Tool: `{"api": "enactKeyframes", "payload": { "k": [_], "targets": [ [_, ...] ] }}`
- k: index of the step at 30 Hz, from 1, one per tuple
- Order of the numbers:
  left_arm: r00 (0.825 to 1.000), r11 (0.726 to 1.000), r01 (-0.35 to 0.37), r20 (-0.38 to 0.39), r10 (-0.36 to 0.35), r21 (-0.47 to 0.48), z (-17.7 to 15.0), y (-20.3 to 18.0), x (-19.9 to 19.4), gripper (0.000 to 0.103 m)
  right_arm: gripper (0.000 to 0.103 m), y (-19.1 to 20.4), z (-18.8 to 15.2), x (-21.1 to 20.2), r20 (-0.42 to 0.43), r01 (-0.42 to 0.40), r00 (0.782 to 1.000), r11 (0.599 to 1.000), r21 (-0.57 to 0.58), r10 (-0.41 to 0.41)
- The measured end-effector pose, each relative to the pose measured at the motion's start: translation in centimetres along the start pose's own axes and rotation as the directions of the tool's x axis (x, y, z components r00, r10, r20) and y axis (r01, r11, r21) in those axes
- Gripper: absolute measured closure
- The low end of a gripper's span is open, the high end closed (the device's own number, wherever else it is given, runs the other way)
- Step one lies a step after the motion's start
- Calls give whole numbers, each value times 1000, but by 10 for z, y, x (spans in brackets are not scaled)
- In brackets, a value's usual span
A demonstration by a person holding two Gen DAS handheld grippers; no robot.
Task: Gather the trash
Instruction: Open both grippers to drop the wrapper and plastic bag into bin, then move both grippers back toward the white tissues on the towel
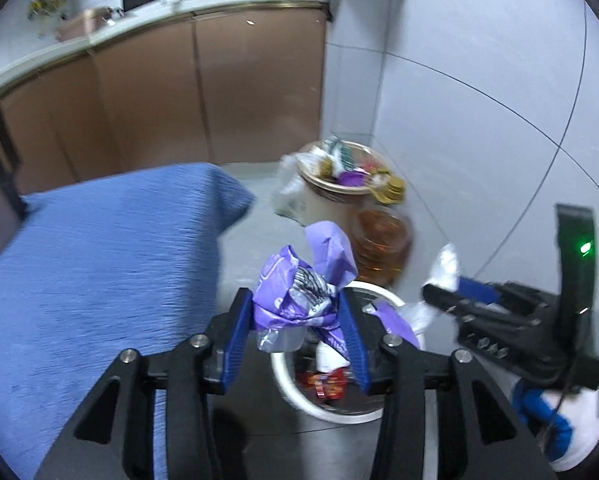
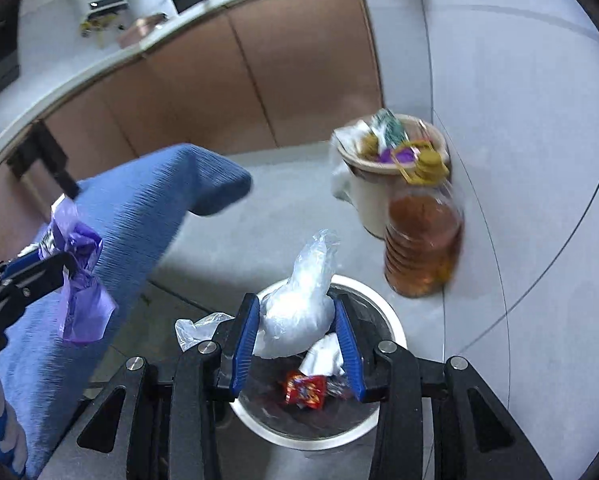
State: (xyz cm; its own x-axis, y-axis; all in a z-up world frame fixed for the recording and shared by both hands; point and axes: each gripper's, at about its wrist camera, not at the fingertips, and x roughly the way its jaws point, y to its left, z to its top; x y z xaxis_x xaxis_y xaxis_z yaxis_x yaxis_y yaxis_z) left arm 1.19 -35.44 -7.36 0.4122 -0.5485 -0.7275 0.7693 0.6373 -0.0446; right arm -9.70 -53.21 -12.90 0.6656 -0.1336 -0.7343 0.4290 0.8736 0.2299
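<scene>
Left wrist view: left gripper (image 1: pixel 299 316), blue pads closed part-way on a crumpled purple plastic bag (image 1: pixel 295 284) with a striped scrap and a clear plastic cup (image 1: pixel 280 339) bunched in it; the bundle hangs over the near-left rim of a white-rimmed round trash bin (image 1: pixel 331 412) on the floor. In the bin: a red snack wrapper (image 1: pixel 325 384). Right gripper (image 1: pixel 455 300) enters from the right, a white plastic wad just showing past its tip, above the bin's right edge. Advice for the drop: carry the purple bundle further over the bin's middle before the pads part, since its loose tail and the cup could catch on the rim or fall outside. Right wrist view: right gripper (image 2: pixel 297 316), pads closed on a crumpled white plastic bag (image 2: pixel 299 304), held directly above the same bin (image 2: pixel 395 328); a white tissue (image 2: pixel 323 356) and the red wrapper (image 2: pixel 305 390) lie inside. A loose flap of clear film (image 2: pixel 197 328) trails left of the fingers, outside the rim, and may need a shake to follow. Left gripper (image 2: pixel 55 264) at the left edge with the purple bag. Surroundings: pale grey floor (image 2: pixel 283 184); blue textured fabric (image 2: pixel 111 240) to the left; far right, a beige bin (image 2: pixel 371 196) heaped with rubbish against the tiled wall, an amber oil bottle (image 2: pixel 423 244) beside it; brown cabinets (image 2: pixel 203 80) under a cluttered countertop beyond.
</scene>
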Motion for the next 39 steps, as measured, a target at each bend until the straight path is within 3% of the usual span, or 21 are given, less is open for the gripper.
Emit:
{"api": "enactKeyframes", "payload": {
  "k": [2, 6, 11, 17, 23, 26, 32, 39],
  "targets": [
    [999, 999, 33, -17, -33, -13, 3, -3, 11, 54, 66, -3, -1, 7, -16, 19, 1000, 1000, 9, -18],
    [996, 996, 79, -35, -81, -33, 7, -7, 21, 48, 55, -16, -4, 17, -38, 50, 998, 998, 37, -49],
    [996, 995, 84, -30, -85, -45, 7, -4, 15, 47, 48, -22, -4, 17, -39, 70, 997, 996, 55, -68],
    [999, 997, 33, 11, -32, -66, 4, 10, -9, 47, 47, -12, 3, 7, -8, 47, 999, 998, 46, -47],
    [993, 991, -80, 81, 89, -108, -7, 40, -52, 47, 46, 23, 16, -12, 42, -13, 999, 1000, -10, 13],
    [980, 980, -142, 116, 159, -139, -17, 59, -76, 47, 46, 47, 21, -19, 57, -46, 997, 998, -51, 49],
    [939, 940, -264, 164, 301, -215, -51, 110, -130, 47, 41, 108, 28, -34, 76, -116, 989, 981, -158, 129],
    [894, 859, -365, 123, 430, -358, -105, 189, -174, 45, 40, 182, 35, -40, 65, -198, 973, 942, -270, 223]
  ]
}}
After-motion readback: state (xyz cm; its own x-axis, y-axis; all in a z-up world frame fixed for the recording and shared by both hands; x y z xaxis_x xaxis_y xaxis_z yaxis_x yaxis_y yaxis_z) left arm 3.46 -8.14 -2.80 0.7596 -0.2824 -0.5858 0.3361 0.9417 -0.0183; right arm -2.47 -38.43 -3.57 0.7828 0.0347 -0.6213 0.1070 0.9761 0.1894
